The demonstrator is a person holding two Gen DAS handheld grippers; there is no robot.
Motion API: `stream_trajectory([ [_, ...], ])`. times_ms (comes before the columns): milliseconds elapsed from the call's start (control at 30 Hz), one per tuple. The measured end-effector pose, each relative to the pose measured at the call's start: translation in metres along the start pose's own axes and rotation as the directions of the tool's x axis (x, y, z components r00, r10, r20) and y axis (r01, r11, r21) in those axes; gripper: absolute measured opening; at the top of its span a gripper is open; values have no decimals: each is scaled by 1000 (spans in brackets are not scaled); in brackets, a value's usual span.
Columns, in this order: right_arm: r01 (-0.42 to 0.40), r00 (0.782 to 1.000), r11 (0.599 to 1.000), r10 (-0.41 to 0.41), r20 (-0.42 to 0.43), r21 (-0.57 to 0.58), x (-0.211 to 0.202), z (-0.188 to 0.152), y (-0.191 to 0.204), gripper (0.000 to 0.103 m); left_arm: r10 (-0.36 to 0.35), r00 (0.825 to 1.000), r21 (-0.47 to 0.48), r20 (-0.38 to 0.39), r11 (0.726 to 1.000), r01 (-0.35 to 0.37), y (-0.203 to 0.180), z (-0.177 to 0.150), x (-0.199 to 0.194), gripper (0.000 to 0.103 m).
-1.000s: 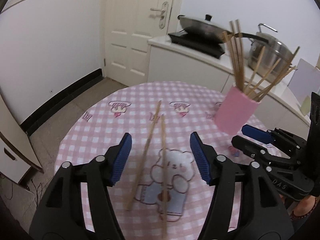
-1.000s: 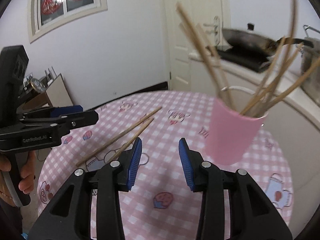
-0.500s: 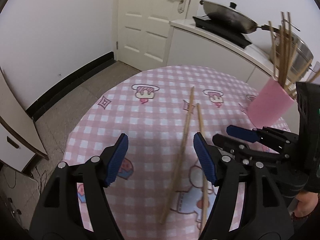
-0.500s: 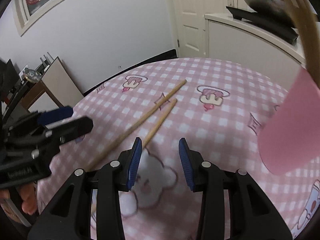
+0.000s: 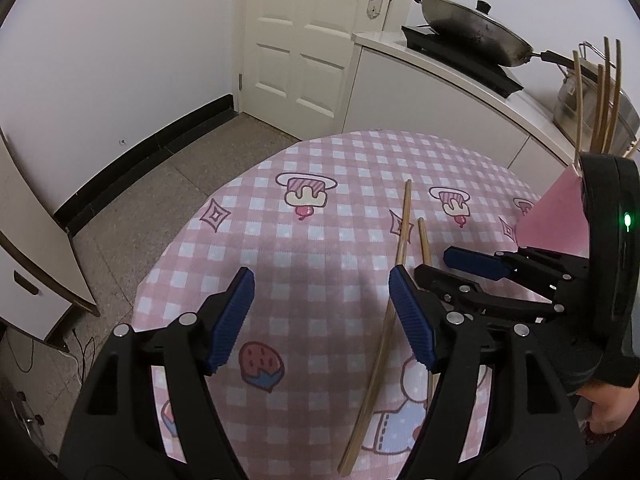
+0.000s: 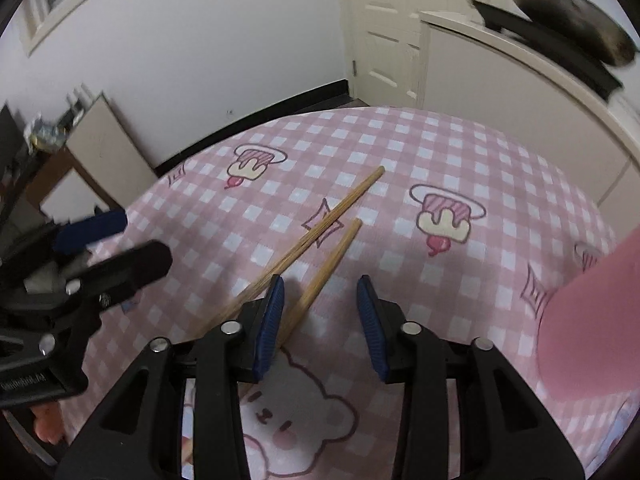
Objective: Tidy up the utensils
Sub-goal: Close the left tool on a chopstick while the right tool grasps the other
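A: Hovering low over the pink checked tablecloth (image 5: 320,216), both claws are in shot. The right gripper (image 6: 320,316) has its blue pads a modest gap apart, and they've just been closing in; the shorter bamboo chopstick (image 6: 324,272) runs up between them, close against the left pad, but I see no squeeze on it, so nothing is gripped.

B: And the left gripper (image 5: 322,316)?

A: Jaws wide and just been spreading wider, with only cloth between them. The longer bamboo chopstick (image 5: 390,304) lies just beside its right pad, outside the gap.

B: So what could go wrong?

A: The two sticks lie almost side by side. If the right claw shuts off-centre, the pad could nudge the short one sideways and roll it into its neighbour. The claws are also close together, so they could knock each other.

B: And the drop-off?

A: The tall pink cylindrical cup (image 6: 592,312) sits near at the right edge. A careless swing could tip it.

B: Counts, please.

A: Two chopsticks loose on the table, one cup, two grippers. I count about five sticks (image 5: 600,100) above the cup in the left view, though part of it is hidden.
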State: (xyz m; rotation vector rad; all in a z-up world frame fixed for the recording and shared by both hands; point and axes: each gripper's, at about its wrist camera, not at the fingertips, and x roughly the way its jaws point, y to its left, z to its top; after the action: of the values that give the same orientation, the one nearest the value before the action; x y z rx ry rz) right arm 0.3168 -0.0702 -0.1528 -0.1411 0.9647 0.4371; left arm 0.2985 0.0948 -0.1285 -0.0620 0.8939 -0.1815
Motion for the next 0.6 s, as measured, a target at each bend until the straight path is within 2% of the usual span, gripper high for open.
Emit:
stream_trajectory([
  [100,-34,999,999,34,-15,-17,-2,1,-4,13,-9,1000,2,-12,1000,9,-2,3,5,70],
  [267,-12,1000,998,11,-16,-60,-9,-3,-8,6,-11,999,31,-51,999,12,-16,8,22,70],
  [300,0,1000,997,-1,-15,-72,-11,-4,-9,1,-14,998,33,-58,999,16,-18,9,24,70],
  [467,28,999,996,-32,-36,-89,-8,-10,-19,0,-23,996,58,-86,998,28,-37,19,43,70],
  [600,-10,1000,999,9,-21,-38,-12,-14,-33,0,-2,994,71,-106,997,10,-46,27,59,70],
])
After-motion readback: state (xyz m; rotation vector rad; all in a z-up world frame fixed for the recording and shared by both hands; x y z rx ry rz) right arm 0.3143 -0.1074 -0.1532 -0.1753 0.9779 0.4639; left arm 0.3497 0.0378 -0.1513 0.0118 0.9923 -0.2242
